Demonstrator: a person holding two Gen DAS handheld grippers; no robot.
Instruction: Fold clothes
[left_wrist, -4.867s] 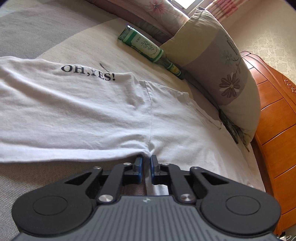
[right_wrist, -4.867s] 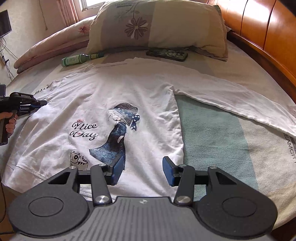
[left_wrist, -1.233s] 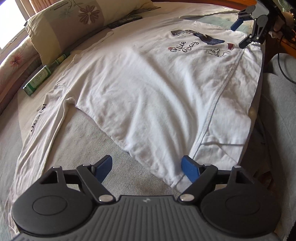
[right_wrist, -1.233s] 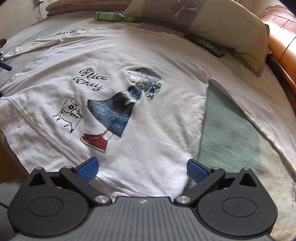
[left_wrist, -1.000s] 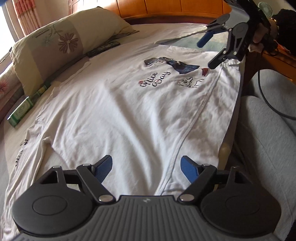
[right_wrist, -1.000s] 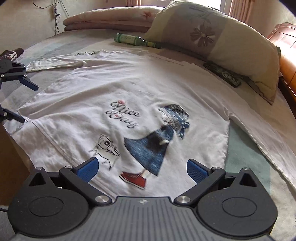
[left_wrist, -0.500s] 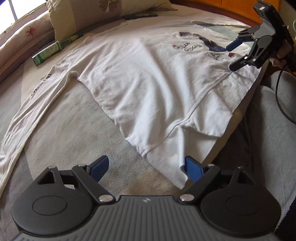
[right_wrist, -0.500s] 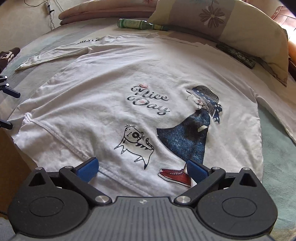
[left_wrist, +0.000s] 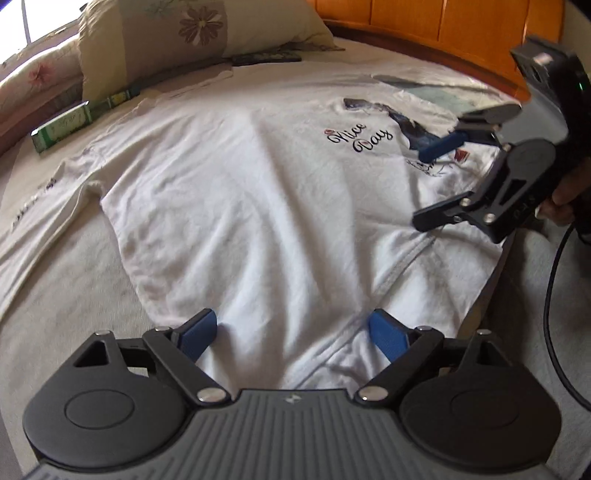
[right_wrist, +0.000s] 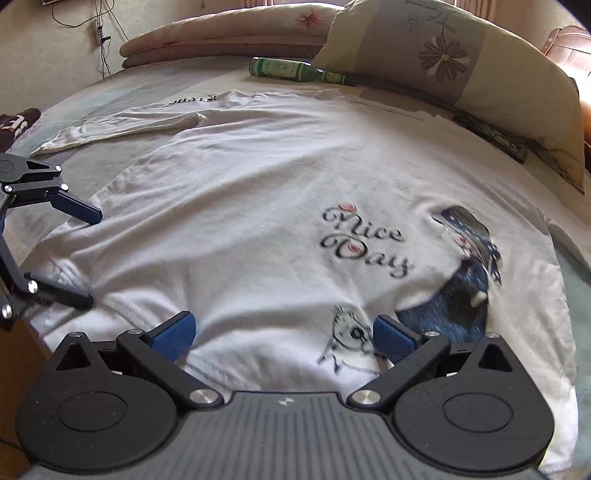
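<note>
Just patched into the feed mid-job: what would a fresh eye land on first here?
A white shirt spread flat over the bed, its "Nice Day" print beside a cartoon girl in blue. Both grippers sit open at its near hem, the left gripper at one corner and the right gripper by the cat drawing. Behind lie a green bottle and a flowered pillow.

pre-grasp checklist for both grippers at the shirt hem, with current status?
1. Left gripper open: ok.
2. Right gripper open: ok.
3. Both over the hem of the shirt: ok.
4. Fabric between the fingers, nothing clamped yet: ok.
5. Shirt flat: not ok, creases near the hem.
6. Fold area free: bottle and remote lie beyond the collar by the pillow: ok.
</note>
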